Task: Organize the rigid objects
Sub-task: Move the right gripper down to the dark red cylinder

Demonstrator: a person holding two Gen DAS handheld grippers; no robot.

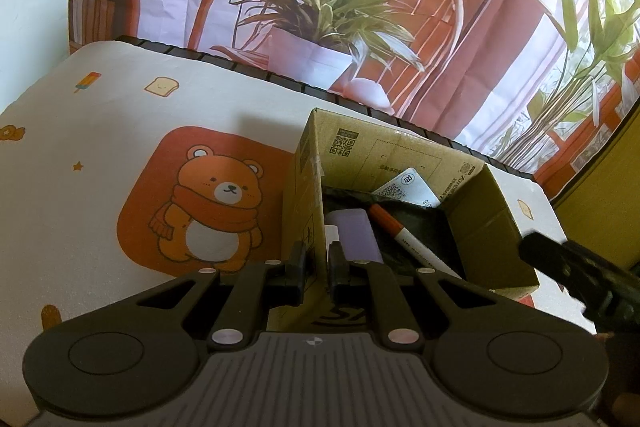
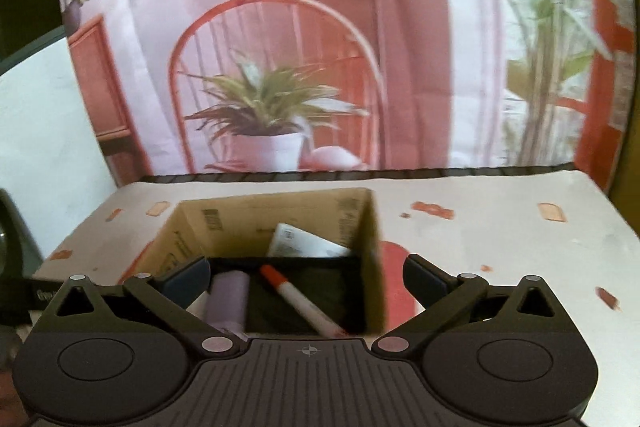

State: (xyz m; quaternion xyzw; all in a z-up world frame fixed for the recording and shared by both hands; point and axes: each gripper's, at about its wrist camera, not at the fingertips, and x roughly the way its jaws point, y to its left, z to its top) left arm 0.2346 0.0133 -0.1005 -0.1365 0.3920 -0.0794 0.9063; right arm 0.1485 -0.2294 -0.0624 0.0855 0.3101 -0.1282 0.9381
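The left tool (image 1: 317, 269) clamps the near wall of an open cardboard box (image 1: 308, 187) on the worktop (image 1: 80, 155). The right tool (image 2: 306, 277) hangs above the box, jaws wide apart and empty. Inside lie a red-capped marker (image 2: 298, 297), a lilac block (image 2: 230, 301) and a card (image 2: 296, 241); the cloth left of the box is bare.

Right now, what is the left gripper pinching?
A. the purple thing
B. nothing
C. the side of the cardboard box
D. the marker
C: the left gripper has its jaws shut on the near wall of the cardboard box, while the marker lies loose inside.
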